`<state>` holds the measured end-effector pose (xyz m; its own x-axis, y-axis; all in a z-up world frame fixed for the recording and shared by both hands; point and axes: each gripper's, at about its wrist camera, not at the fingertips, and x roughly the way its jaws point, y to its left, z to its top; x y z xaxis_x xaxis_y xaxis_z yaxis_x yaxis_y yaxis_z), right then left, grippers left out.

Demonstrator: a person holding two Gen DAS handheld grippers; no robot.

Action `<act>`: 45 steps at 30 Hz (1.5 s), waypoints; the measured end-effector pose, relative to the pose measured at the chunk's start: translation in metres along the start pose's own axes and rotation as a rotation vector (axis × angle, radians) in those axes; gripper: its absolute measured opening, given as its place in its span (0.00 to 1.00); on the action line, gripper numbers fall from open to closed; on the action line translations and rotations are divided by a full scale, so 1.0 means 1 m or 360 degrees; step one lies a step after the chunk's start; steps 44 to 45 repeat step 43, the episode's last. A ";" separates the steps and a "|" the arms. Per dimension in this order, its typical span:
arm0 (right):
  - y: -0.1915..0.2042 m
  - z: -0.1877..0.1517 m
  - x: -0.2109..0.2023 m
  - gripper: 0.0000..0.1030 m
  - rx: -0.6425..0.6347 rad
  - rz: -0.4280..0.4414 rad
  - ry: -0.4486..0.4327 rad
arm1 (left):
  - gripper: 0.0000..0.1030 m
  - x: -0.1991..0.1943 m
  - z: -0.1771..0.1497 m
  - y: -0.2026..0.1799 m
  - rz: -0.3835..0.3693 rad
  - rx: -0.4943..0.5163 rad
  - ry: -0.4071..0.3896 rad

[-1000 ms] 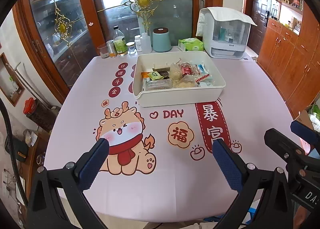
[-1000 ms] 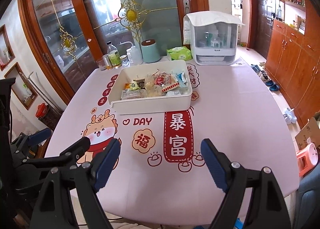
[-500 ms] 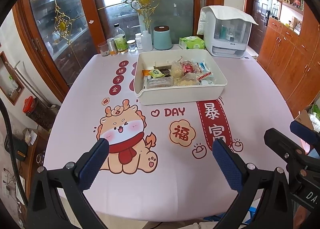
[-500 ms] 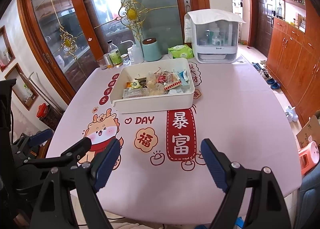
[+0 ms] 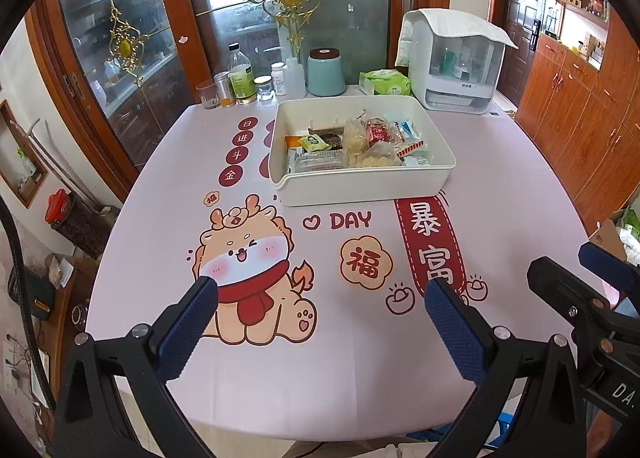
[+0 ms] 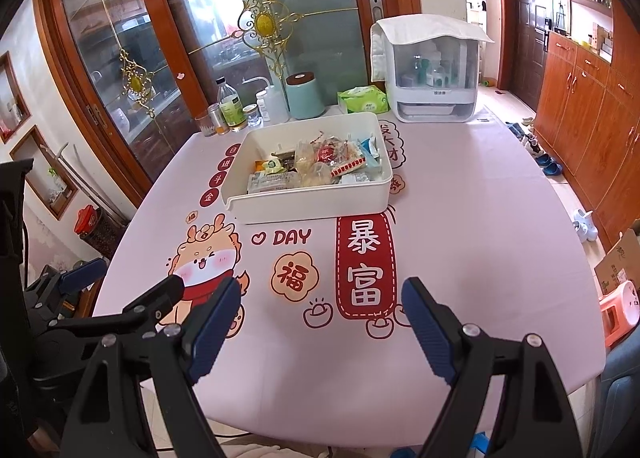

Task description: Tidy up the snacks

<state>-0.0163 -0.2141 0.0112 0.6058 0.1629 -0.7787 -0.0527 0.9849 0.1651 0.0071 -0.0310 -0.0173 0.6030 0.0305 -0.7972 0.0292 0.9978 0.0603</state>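
Observation:
A white rectangular bin (image 5: 360, 186) (image 6: 312, 204) stands in the middle of the table and holds several wrapped snacks (image 5: 360, 142) (image 6: 320, 164). My left gripper (image 5: 320, 302) hovers open over the near part of the table, well short of the bin, with nothing between its blue pads. My right gripper (image 6: 320, 304) is also open and empty, above the printed cloth near the front edge. The right gripper shows at the right edge of the left wrist view, and the left gripper at the left edge of the right wrist view.
A pale pink printed tablecloth (image 5: 360, 358) (image 6: 480, 218) covers the table. Along the far edge stand bottles and jars (image 5: 242, 78), a teal canister (image 5: 326, 72), a tissue pack (image 5: 384, 83) and a white appliance (image 5: 456, 62). Wooden cabinets line the right wall.
Both views have pulled back slightly; the bin and cloth print sit a little lower in the frames. Both grippers stay open and empty.

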 end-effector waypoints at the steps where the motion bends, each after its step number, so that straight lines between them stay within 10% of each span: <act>1: -0.001 0.000 0.001 0.81 0.0000 0.0000 -0.0001 | 1.00 0.000 0.000 0.000 0.0000 0.0000 0.0001; 45: -0.008 -0.011 0.000 0.81 0.0056 -0.0001 0.0021 | 1.00 -0.001 -0.012 -0.005 -0.0046 0.0034 0.0033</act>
